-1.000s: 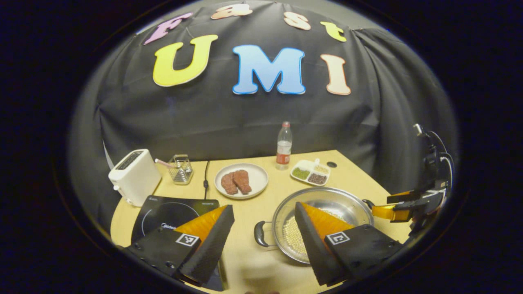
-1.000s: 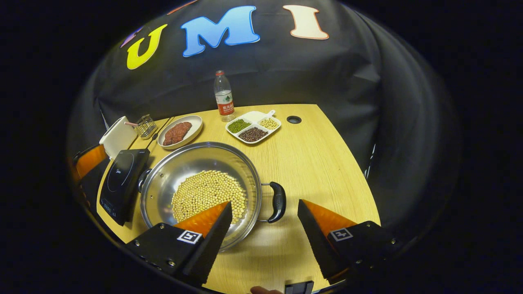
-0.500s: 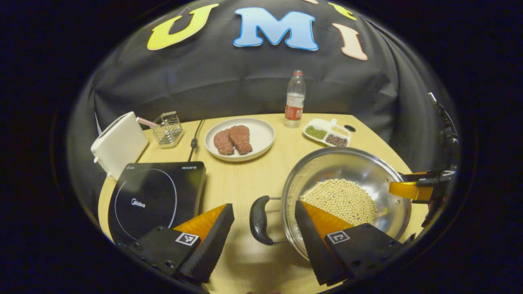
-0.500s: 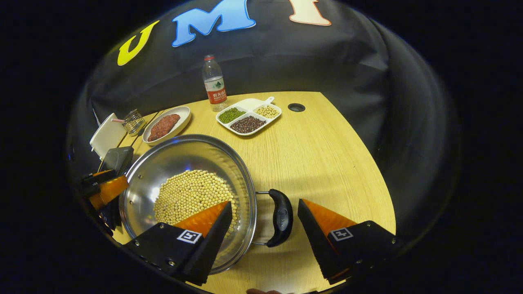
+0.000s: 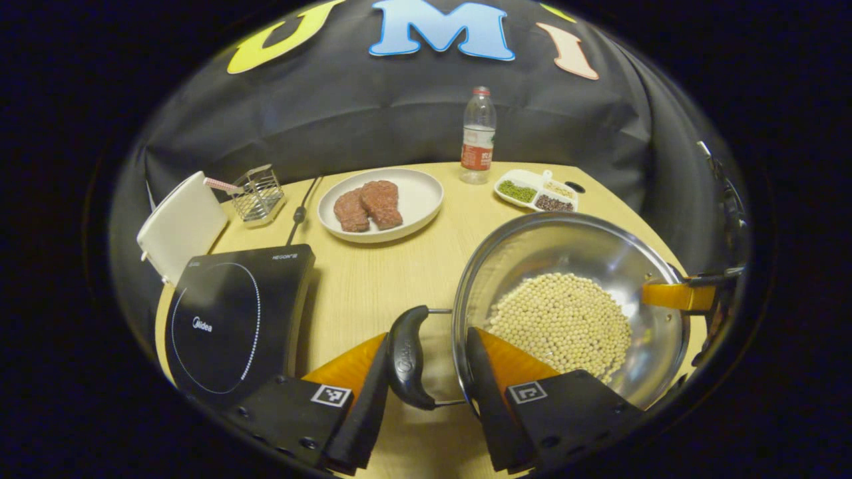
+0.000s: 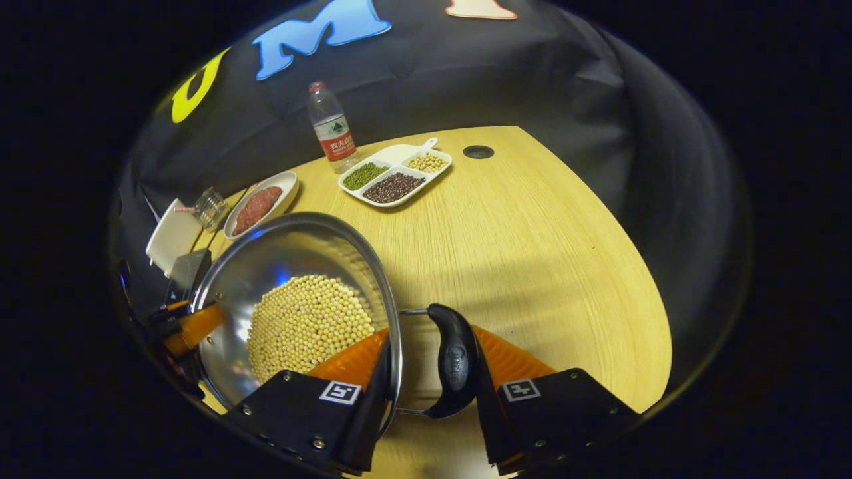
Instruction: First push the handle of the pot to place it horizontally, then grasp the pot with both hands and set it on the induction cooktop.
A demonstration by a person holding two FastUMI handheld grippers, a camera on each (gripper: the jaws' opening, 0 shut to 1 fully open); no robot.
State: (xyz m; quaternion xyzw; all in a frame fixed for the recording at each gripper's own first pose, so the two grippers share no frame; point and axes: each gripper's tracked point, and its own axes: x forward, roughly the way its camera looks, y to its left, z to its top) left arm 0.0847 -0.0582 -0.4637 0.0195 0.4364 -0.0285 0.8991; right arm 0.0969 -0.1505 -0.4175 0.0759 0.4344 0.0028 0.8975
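Tabletop (image 6: 532, 226), pot (image 5: 566, 266) handles between jaws

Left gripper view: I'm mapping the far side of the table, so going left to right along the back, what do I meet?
Toaster → wire basket → plate of meat → water bottle → divided dish of beans.

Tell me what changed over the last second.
Both grippers came down and narrowed: the left gripper around the pot's near handle, the right gripper around rim and far handle. Pot, cooktop and plate stayed put.
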